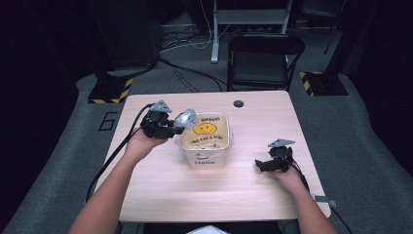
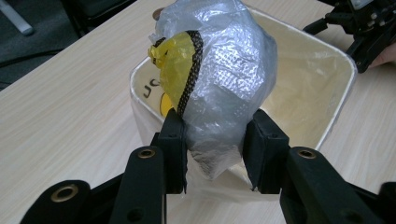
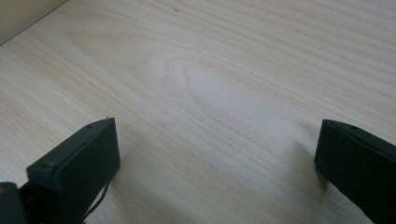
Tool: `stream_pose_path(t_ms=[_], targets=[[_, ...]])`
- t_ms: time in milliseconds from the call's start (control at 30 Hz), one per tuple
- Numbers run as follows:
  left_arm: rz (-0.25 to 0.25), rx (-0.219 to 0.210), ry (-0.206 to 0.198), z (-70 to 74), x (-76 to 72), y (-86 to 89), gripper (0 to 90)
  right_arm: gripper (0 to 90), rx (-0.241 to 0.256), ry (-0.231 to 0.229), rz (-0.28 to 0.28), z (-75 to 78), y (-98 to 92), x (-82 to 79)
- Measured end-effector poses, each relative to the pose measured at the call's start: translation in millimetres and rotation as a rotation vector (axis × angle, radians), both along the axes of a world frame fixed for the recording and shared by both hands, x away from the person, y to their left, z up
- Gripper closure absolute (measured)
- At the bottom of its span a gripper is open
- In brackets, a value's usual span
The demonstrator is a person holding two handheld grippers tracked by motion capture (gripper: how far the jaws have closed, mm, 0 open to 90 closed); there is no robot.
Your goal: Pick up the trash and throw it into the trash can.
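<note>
The left gripper (image 2: 214, 149) pinches a crumpled plastic bag (image 2: 219, 70), seemingly upright, over the bin (image 1: 207, 158); right gripper (image 3: 217, 158) jaws spread.

bin (image 1: 204, 158) print: txt too small to read in high view
bag (image 2: 219, 84) base: hidden btwn left gripper (image 2: 215, 154) jaws
bin near wall: hidden behind bag, left gripper view

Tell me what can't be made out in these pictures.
- Crumpled clear plastic bundle, left gripper view: the wrap blurs its yellow contents.
- Lined cream bin, high view: front lettering too small; the left gripper and bundle cover its left rim.
- Right gripper, right gripper view: the frame edge cuts its jaws.
</note>
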State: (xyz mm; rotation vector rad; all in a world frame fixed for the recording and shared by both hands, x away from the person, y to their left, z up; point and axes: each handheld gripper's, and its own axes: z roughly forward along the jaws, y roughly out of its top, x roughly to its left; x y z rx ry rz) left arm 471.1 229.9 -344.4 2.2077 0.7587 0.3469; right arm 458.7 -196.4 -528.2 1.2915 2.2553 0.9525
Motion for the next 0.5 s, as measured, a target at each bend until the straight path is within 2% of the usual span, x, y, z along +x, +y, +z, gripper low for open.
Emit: stream_pose_path(t_ms=[267, 500], targets=[[-0.010, 0.007, 0.006, -4.9, 5.7, -15.6, 62.9, 0.0, -0.001, 0.000, 0.000, 0.0, 0.0, 0.0], [-0.011, 0.002, 0.013, -11.7, 8.8, -22.4, 62.9, 0.0, -0.001, 0.001, 0.001, 0.1, 0.0, 0.0]])
